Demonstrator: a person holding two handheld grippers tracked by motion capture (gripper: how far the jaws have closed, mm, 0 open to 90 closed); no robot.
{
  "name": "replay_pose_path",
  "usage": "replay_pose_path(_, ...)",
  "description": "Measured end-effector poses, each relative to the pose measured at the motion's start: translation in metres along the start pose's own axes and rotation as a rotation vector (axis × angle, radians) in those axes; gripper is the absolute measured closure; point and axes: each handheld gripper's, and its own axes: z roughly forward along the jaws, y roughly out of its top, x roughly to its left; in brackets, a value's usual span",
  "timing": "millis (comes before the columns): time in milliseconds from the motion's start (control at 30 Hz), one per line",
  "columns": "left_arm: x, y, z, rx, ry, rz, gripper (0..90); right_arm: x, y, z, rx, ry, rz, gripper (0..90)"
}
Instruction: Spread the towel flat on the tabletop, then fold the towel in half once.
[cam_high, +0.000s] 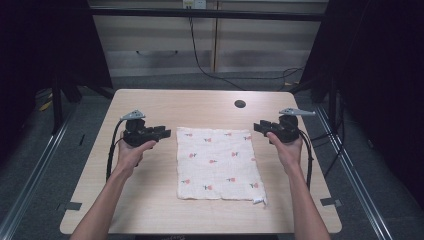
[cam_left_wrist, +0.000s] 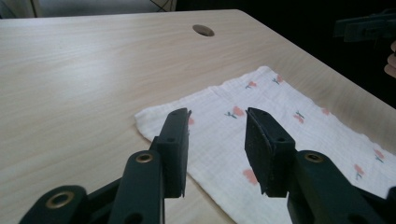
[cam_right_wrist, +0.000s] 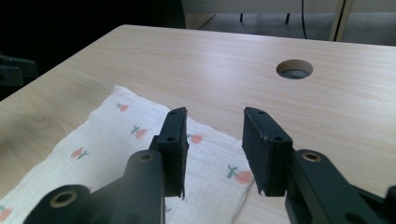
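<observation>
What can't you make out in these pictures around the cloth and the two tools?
- Underside of the cloth: hidden in the high view by the cloth lying flat.
- Cloth's near part: cut off in the left gripper view by the bottom edge and the left tool.
- White tag at the cloth's near right corner: too small to read in the high view.
- Table hole: its inside is too dark in the right gripper view.

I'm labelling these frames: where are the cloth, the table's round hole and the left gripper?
cloth (cam_high: 217, 162): high view, its middle.
round hole (cam_high: 240, 104): high view, its centre.
left gripper (cam_high: 164, 133): high view, between its open jaw tips.
</observation>
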Motion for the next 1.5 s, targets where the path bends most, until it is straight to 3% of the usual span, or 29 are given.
replay_pose_path(100, -0.003, -0.001, -0.002, 0.018, -0.019, 0.013, 58.1, 0.003, -0.001, -0.004, 0.013, 0.003, -0.011, 59.0)
replay_pose_path(167, -0.007, -0.003, -0.009, 0.019, -0.029, 0.022, 57.7, 0.008, -0.002, -0.01, 0.039, 0.012, -0.055, 58.0)
replay_pose_path(267, -0.01, -0.004, -0.011, 0.024, -0.023, 0.029, 57.0, 0.012, -0.004, -0.013, 0.049, 0.022, -0.062, 57.6)
replay_pose_path(333, -0.018, -0.006, -0.018, 0.017, -0.031, 0.064, 58.8, 0.017, -0.01, -0.018, 0.055, 0.048, -0.067, 58.3)
replay_pose_path(500, -0.029, -0.013, -0.026, 0.016, -0.044, 0.086, 57.1, 0.027, -0.023, -0.025, 0.068, 0.057, -0.076, 58.2)
replay_pose_path(633, -0.039, -0.018, -0.031, 0.018, -0.06, 0.086, 56.6, 0.036, -0.035, -0.032, 0.096, 0.06, -0.094, 58.3)
replay_pose_path(700, -0.042, -0.021, -0.032, 0.015, -0.088, 0.071, 56.0, 0.039, -0.038, -0.037, 0.104, 0.063, -0.098, 58.3)
replay_pose_path(867, -0.049, -0.031, -0.033, 0.056, -0.079, 0.086, 55.1, 0.052, -0.048, -0.051, 0.147, 0.095, -0.131, 58.4)
replay_pose_path(967, -0.053, -0.04, -0.031, 0.081, -0.082, 0.093, 55.1, 0.053, -0.054, -0.054, 0.155, 0.14, -0.091, 59.2)
replay_pose_path(1067, -0.06, -0.051, -0.025, 0.133, -0.089, 0.108, 55.7, 0.057, -0.066, -0.057, 0.183, 0.151, -0.086, 61.6)
replay_pose_path(1267, -0.07, -0.059, -0.029, 0.185, -0.088, 0.139, 53.6, 0.062, -0.079, -0.057, 0.224, 0.154, -0.109, 62.4)
replay_pose_path(1300, -0.072, -0.061, -0.031, 0.195, -0.086, 0.14, 53.2, 0.066, -0.086, -0.057, 0.256, 0.155, -0.136, 62.2)
replay_pose_path(1367, -0.076, -0.066, -0.032, 0.211, -0.09, 0.145, 52.9, 0.068, -0.089, -0.059, 0.271, 0.156, -0.143, 61.6)
replay_pose_path(1500, -0.082, -0.074, -0.024, 0.232, -0.114, 0.145, 53.0, 0.069, -0.104, -0.062, 0.303, 0.146, -0.146, 61.2)
